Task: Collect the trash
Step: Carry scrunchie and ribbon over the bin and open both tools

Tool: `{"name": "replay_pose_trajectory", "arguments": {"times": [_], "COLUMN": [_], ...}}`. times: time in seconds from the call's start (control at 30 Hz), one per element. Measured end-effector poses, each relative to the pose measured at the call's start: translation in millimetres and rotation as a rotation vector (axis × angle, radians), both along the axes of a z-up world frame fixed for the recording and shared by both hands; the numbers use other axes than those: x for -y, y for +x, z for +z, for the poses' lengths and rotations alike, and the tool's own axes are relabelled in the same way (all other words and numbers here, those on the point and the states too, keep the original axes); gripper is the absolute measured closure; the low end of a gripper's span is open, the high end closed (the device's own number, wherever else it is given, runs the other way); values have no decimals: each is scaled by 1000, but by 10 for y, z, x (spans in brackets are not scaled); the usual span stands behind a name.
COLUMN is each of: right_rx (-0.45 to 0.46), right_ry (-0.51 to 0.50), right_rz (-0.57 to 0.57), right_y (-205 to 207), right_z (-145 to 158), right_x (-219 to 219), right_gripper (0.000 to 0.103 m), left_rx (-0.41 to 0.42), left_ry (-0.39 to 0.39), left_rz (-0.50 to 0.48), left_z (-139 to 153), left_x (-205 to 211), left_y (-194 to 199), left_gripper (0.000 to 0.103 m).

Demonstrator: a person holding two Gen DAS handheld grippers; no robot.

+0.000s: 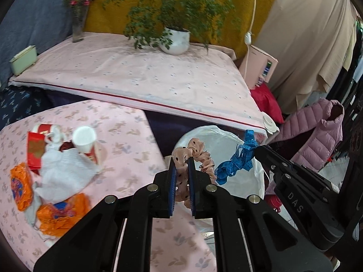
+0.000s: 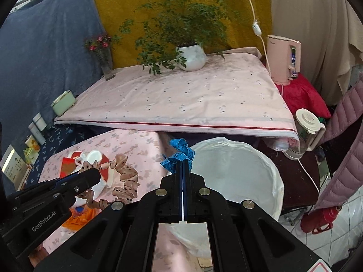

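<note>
Beyond the white-lined trash bin (image 2: 236, 176), the largest thing is a raised platform under a pale pink sheet (image 2: 177, 99), carrying a white pot with a leafy plant (image 2: 191, 56) at its far edge and a vase of pink flowers (image 2: 105, 61) to the far left of the bin. Left of the bin lies the desk (image 1: 127, 140) in its pink floral cloth. The bin itself stands just beside the desk's right edge, its mouth wide and its liner folded over the rim; what shows of its inside is bare white plastic. Right of the bin hang a mauve quilted jacket (image 1: 317, 136) and, lower down, sits a red flask (image 2: 320, 219); a pale kettle (image 2: 305, 133) stands behind the bin's far right rim. On the desk, well left of the bin, sits a heap of litter: orange wrappers (image 1: 56, 215), a crumpled white tissue (image 1: 61, 172), a white paper cup (image 1: 84, 139) and a red carton (image 1: 35, 150). Over the bin's near left rim, the left gripper (image 1: 182, 181) is clamped on a beige dotted scrunchie (image 1: 199, 156), which loops up and out between its blue pads. Close beside it, the right gripper (image 2: 182, 181) has its jaws pressed together on a bunched blue measuring tape (image 2: 180, 154), held at the bin's left rim.
</note>
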State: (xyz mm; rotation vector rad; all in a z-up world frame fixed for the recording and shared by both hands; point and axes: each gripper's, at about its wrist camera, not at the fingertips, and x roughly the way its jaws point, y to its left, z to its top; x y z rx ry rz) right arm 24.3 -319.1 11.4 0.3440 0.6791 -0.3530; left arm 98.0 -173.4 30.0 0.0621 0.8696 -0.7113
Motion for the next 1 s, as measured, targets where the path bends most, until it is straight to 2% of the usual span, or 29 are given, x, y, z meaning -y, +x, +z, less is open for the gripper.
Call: {"name": "replay_pose_trajectory", "arguments": {"times": [0.27, 0.37, 0.4, 0.43, 0.5, 0.6, 0.67, 0.8, 1.0], "right_rx": [-29, -38, -38, -34, -31, -25, -27, -25, -23], "right_ry": [38, 54, 61, 67, 73, 61, 55, 33, 12], "right_rz": [-76, -88, -94, -102, -112, -122, -122, -126, -103], "right_y": [-105, -110, -112, -121, -135, -142, -142, -164, -137], "right_z": [-220, -274, -287, -291, -287, -261, -247, -208, -168], "right_x": [426, 519, 539, 558, 569, 561, 538, 469, 322], "right_gripper": [102, 102, 101, 100, 89, 72, 70, 58, 56], "left_rx": [-2, -3, -2, 0, 16, 41, 37, 35, 31], "left_ry": [36, 37, 38, 44, 49, 62, 62, 55, 46], "left_rz": [-72, -88, -87, -80, -52, -42, -33, -7, 32], "left_z": [-167, -190, -197, -203, -203, -193, -189, -165, -160], "left_x": [486, 580, 603, 617, 618, 609, 589, 494, 298], "left_y": [-56, -51, -52, -53, -56, -64, -49, -16, -6], "left_gripper": [93, 90, 83, 66, 45, 44, 44, 44, 43]}}
